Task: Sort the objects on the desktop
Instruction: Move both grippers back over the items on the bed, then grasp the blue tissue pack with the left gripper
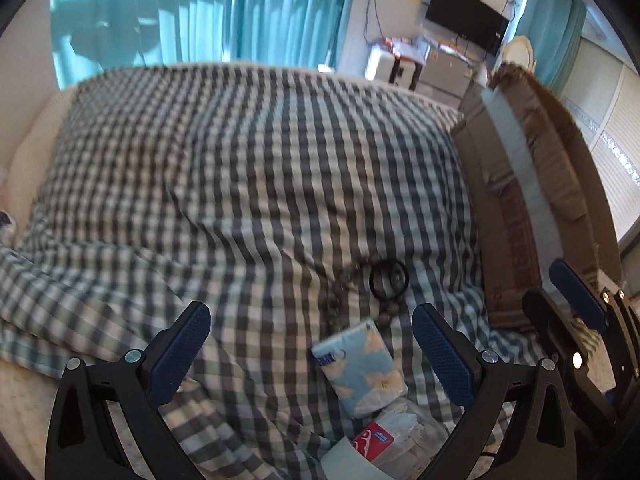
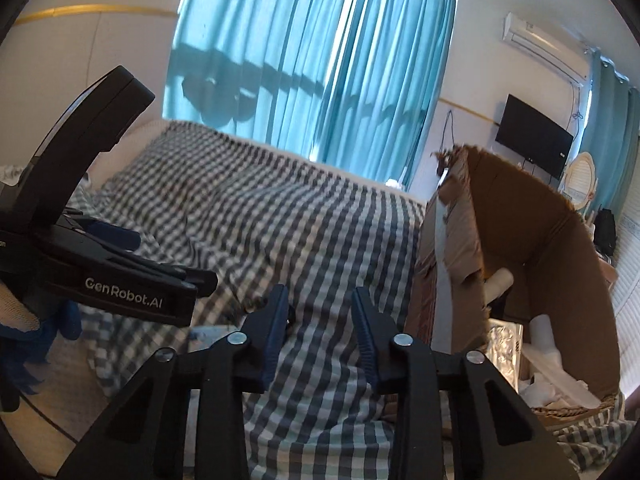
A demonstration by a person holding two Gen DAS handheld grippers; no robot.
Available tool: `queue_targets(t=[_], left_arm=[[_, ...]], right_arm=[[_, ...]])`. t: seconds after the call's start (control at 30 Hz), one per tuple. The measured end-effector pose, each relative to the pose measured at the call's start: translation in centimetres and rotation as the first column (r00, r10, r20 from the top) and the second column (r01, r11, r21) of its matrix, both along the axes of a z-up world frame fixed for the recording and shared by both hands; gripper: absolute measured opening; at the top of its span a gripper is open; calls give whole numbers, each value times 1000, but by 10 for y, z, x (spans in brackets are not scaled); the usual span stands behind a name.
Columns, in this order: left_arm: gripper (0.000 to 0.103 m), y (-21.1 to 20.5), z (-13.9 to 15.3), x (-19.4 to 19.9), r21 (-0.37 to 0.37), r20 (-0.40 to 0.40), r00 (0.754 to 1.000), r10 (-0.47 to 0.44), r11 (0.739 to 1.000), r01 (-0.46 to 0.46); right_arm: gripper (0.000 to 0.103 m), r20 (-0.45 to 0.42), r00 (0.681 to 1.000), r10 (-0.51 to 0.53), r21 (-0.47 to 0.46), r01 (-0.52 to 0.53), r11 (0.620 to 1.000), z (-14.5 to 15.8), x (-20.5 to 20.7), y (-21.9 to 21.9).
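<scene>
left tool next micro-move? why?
Probably ease the left tool down and slightly right onto the light-blue floral tissue packet. Its jaws are wide open and empty, the packet lies flat on the checked cloth between them, and the open brown cardboard box waits to the right.

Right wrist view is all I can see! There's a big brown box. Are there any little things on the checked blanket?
Observer: Yes, a blue flowery tissue pack lies between the left gripper's open fingers.
Operator: Anything else?
Observer: A black ring sits just beyond the pack.
Operator: More?
Observer: A bead string lies beside the ring, and a red packet is near the bottom edge.
</scene>
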State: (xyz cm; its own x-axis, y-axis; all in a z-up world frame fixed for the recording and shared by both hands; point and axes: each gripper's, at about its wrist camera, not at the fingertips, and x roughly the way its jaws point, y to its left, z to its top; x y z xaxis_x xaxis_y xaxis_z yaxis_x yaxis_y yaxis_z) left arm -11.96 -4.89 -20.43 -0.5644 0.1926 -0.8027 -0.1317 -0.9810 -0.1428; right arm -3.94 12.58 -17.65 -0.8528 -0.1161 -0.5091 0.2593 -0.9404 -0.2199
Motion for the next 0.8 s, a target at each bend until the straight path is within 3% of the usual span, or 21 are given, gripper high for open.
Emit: queue_targets(t=[0.23,0.37,0.6,0.67,0.8], left_arm=[[103,13,-37,-11,72,137,989,-48,997,39],[103,16,-63,-15,59,207,977,-48,998,37],[103,31,-72,-13,-8,196,979,-58,998,60],[102,41,-76,-8,-68,170,982,-86,993,99],[65,57,-78,4,-175,123,976,-178,964,198]], right_arm=[[28,95,995,-12,-56,18,998,-31,-25,15],[27,133,991,-6,-68,15,998,-43,-34,18],[26,171,985,14,-115,5,993,-47,-56,20],[26,171,985,20,-98,-3,995,-48,-60,15],[26,181,983,39,-84,-24,996,-53,-67,8]])
